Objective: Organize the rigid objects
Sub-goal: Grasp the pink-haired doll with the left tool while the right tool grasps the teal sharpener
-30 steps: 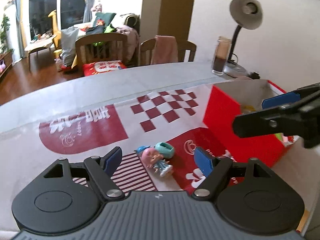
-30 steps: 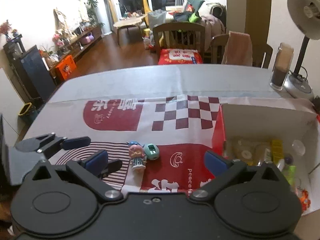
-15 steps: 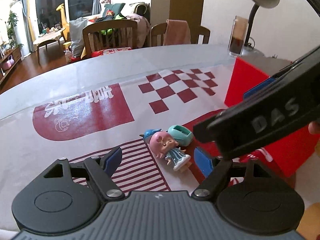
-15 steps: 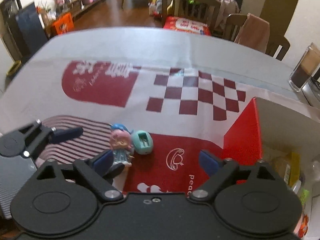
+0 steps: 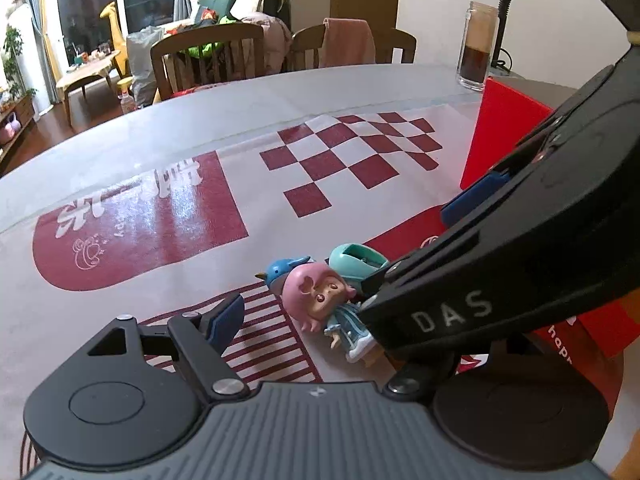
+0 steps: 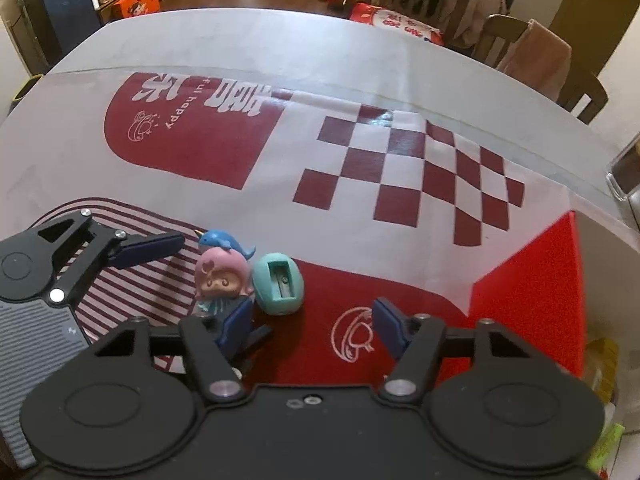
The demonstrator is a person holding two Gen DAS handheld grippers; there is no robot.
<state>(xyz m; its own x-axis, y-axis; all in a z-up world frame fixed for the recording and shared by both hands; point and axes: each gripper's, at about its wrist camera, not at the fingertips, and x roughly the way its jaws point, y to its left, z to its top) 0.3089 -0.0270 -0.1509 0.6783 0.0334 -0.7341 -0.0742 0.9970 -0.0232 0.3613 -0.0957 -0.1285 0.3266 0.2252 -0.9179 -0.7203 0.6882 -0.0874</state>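
A pink-haired doll figure with a blue whale at its head lies on the table mat; it also shows in the left wrist view. A teal pencil sharpener lies just right of it, partly hidden in the left wrist view. My right gripper is open, low over the mat, its left finger by the doll's body and the sharpener just ahead of the gap. My left gripper is open, empty, the doll between its fingers; the right gripper covers its right finger.
A red box stands at the right with several small items inside. A glass of dark drink and a lamp stand at the far right. Chairs stand behind the table.
My right gripper has come down and forward to the doll and sharpener. It now crosses over the left gripper's right finger. The left gripper has edged closer to the doll.
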